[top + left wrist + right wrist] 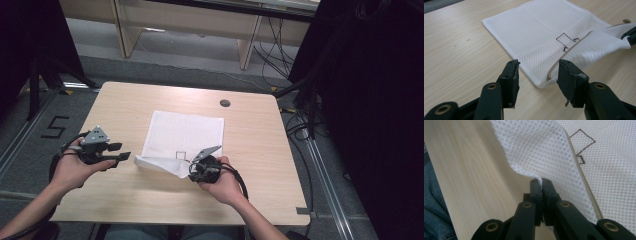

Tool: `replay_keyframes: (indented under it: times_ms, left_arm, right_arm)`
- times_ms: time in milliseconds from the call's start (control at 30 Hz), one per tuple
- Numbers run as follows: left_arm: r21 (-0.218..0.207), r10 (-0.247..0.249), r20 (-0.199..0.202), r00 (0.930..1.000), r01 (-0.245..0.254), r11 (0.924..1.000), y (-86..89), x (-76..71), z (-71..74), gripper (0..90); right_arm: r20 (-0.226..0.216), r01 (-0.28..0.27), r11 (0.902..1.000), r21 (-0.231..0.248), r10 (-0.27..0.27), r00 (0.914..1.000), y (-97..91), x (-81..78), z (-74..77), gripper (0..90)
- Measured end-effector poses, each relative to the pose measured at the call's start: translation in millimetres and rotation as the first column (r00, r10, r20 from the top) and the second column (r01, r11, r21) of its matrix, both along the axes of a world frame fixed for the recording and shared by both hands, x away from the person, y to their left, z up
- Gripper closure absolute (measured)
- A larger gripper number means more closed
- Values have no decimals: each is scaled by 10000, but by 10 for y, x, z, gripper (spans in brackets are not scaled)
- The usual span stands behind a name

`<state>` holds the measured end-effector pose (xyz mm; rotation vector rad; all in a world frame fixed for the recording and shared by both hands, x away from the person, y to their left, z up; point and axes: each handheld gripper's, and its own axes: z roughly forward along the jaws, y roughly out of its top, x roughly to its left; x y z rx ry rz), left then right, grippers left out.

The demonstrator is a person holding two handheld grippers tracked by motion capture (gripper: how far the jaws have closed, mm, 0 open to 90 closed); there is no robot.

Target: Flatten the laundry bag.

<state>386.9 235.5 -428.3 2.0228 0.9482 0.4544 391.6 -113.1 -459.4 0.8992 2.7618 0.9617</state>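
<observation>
Pinching mesh bag (541,152) edge, right jaws.

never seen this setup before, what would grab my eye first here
The white mesh cloth lying in the middle of the wooden table, with a small square outline drawn near its front edge. Its near edge is folded back and lifted, because the right gripper is shut on that corner. The left gripper stands open at the cloth's other near corner, jaws on either side without pressing it.
</observation>
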Motion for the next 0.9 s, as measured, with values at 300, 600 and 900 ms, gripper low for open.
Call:
replay_keyframes:
  times_ms: [300, 600, 900]
  left_arm:
    - [150, -344, -222, 9992, 347, 9993, -152, 60, -35, 509]
    - [792, -1140, -689, 9911, 1193, 9897, -445, 151, -176, 502]
    - [1070, -1422, -1020, 9846, 1529, 9824, -591, 179, -322, 502]
  right_arm:
    - [-234, -185, 9995, -271, 179, 9996, 16, -34, -36, 893]
    - [-430, -571, 9976, -395, 554, 9975, 22, -84, -78, 893]
    - [-616, -651, 9967, -481, 621, 9962, 28, -106, -87, 891]
